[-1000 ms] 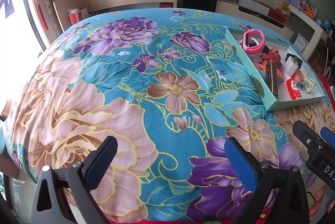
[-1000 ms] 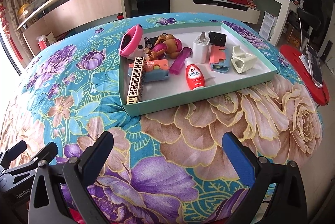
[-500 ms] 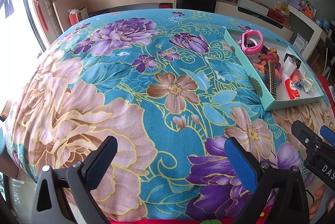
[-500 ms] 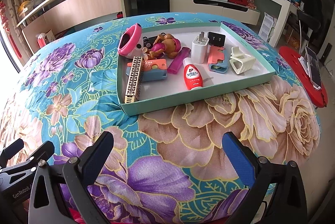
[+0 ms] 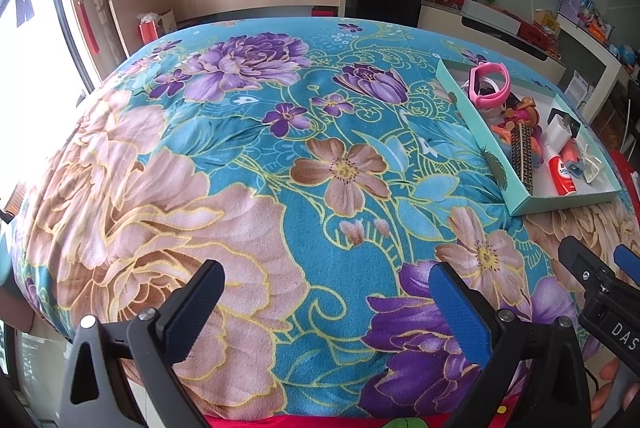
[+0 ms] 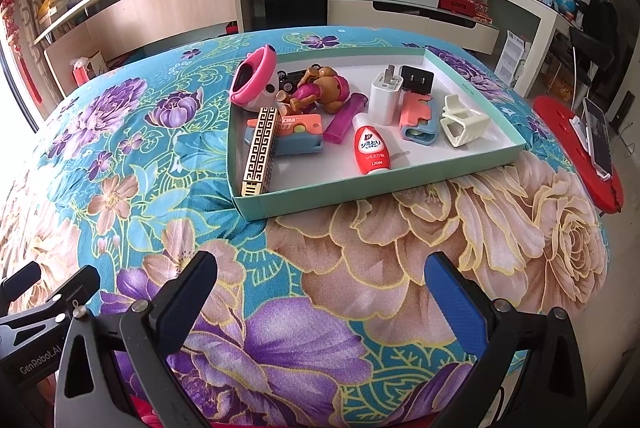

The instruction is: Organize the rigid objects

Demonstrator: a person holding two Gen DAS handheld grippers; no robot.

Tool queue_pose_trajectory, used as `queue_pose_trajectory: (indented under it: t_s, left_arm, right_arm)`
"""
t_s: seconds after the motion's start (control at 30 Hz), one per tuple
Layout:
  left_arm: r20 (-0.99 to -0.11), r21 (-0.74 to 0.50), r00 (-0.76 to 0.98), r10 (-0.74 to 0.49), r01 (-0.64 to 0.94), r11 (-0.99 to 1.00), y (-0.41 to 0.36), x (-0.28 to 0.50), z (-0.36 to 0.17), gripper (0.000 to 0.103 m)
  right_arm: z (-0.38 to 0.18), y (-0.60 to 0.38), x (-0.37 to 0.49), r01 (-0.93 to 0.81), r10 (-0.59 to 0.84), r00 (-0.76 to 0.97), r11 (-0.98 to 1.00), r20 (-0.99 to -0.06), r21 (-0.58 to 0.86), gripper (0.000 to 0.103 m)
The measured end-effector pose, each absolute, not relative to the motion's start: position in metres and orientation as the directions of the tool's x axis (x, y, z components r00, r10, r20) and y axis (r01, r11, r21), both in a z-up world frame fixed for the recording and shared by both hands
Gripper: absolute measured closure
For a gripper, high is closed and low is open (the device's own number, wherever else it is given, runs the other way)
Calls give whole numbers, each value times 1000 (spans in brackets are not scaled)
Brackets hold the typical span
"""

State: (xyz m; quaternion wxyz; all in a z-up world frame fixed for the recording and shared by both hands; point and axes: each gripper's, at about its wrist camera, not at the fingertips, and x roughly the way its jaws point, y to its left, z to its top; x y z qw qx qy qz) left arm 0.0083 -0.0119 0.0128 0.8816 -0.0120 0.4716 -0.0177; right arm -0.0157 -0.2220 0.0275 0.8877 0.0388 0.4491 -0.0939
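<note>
A mint-green tray (image 6: 360,194) sits on the flowered cloth and holds several small rigid items: a pink band (image 6: 254,78), a toy dog (image 6: 320,90), a gold-and-black patterned bar (image 6: 260,152), a red-and-white bottle (image 6: 371,145), a white charger (image 6: 386,98), a black plug (image 6: 417,79) and a white clip (image 6: 464,126). The tray also shows in the left wrist view (image 5: 472,132) at the right. My right gripper (image 6: 320,296) is open and empty, well short of the tray. My left gripper (image 5: 326,302) is open and empty over bare cloth.
The table is covered by a blue flowered cloth (image 5: 260,156). A red stool with a phone (image 6: 596,132) stands off the table's right side. Shelves, a black cabinet and a TV line the far wall. The right gripper's body shows at the left view's right edge (image 5: 600,292).
Both grippers have drawn slightly back and up from the table; the tray looks a little smaller and farther. Both grippers stay open and empty.
</note>
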Motion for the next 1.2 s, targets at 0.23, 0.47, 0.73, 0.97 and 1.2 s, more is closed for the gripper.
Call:
queue_pose_trajectory:
  t_s: [0.23,0.47,0.73,0.97,1.2]
  left_arm:
    - [-832,-34,553,-35,13,999,-12,7,13,0]
    - [-837,-27,547,-26,7,1000,-12,8,12,0]
    - [-832,-13,554,-10,-3,1000,-12,7,14,0]
    - [-831,-12,556,-1,-16,1000,-10,7,14,0]
    - [-830,-9,557,3,-19,1000,-10,7,14,0]
  right_arm:
    - [27,-222,-16,198,-136,580,980,-803,-23,0]
    - [27,-221,-16,196,-139,577,980,-805,-28,0]
    - [26,-221,-16,196,-140,574,980,-807,-31,0]
    - [26,-221,-16,195,-140,572,980,-808,-32,0]
    - [26,-221,-16,194,-140,571,980,-809,-32,0]
